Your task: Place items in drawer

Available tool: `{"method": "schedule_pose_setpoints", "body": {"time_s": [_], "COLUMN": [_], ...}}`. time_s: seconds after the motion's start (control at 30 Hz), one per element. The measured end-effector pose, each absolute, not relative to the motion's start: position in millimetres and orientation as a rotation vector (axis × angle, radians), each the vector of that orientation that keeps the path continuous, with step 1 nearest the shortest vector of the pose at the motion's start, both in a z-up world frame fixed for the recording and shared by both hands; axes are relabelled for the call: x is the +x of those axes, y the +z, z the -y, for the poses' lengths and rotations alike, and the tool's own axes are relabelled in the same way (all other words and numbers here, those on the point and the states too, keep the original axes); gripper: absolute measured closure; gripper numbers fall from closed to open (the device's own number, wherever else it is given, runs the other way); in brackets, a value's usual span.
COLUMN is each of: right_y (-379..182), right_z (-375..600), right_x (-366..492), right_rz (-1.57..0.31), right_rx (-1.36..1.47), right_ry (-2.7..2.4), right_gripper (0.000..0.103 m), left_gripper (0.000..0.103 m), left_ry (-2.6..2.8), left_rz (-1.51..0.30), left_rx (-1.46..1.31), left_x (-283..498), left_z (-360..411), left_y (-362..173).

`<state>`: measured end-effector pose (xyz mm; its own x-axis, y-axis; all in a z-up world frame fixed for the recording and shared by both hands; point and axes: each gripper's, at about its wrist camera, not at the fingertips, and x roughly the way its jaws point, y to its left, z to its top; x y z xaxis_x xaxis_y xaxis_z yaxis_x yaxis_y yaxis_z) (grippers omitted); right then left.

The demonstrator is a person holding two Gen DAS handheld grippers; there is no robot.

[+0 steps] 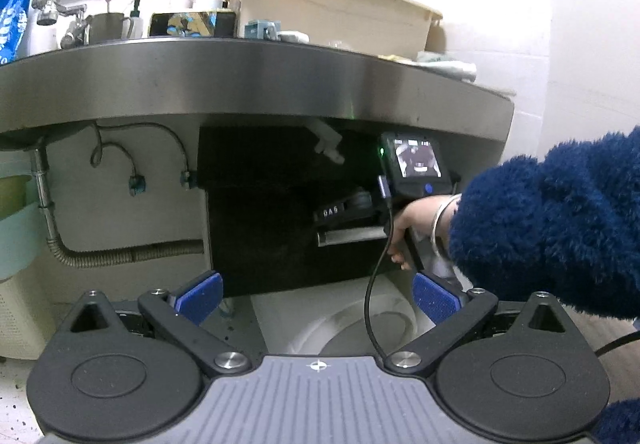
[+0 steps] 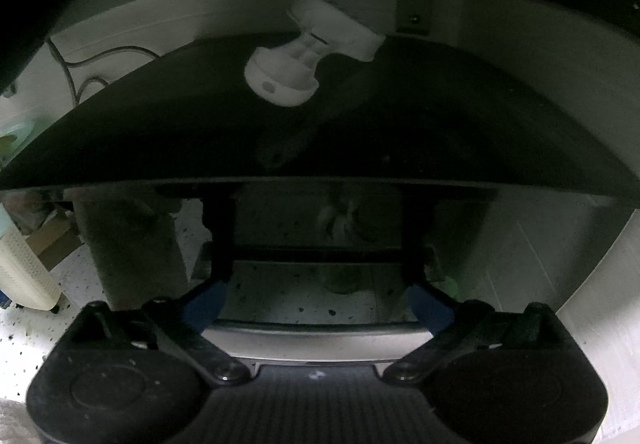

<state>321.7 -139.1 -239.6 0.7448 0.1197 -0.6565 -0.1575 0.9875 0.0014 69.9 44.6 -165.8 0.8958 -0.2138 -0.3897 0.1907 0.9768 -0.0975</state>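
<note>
In the left wrist view, the left gripper [image 1: 318,302] is held low and back from the cabinet, its blue pads [image 1: 199,300] spread wide with nothing between them. It seems to wait there so that it does not block the other arm. Farther in, under the grey countertop [image 1: 256,83], stands the black drawer front [image 1: 260,211] with its metal handle [image 1: 350,236]. The right gripper [image 1: 348,209] reaches to this handle from the right, carried by a hand [image 1: 404,228] that comes out of a fluffy blue sleeve [image 1: 560,224]. Probably the drawer must be pulled open first, because it looks closed. No item to put in the drawer is held by either gripper; the things on the countertop, such as the beige bin [image 1: 332,7], may be candidates, but this cannot be told.

In the right wrist view, the right gripper [image 2: 318,300] is very near the glossy drawer front [image 2: 320,123]. Its fingers are wide apart and stand at the two ends of the handle [image 2: 320,340], not clenched on it. A white fitting [image 2: 312,51] hangs from the underside of the countertop, above the drawer.
</note>
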Motion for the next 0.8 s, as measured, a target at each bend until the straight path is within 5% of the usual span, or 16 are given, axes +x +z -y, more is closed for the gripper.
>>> {"method": "schedule_pose_setpoints", "body": {"time_s": [0.8], "right_y": [-194], "right_z": [183], "right_x": [216], "right_rz": [-0.656], "right_rx": [-0.053], "right_ry": [0.140], "right_gripper": [0.003], "left_gripper": [0.000], "left_ry": [-0.134], "left_rz": [-0.536], "left_rx": [-0.007], "left_x": [89], "left_z": [-36], "left_y": [-176]}}
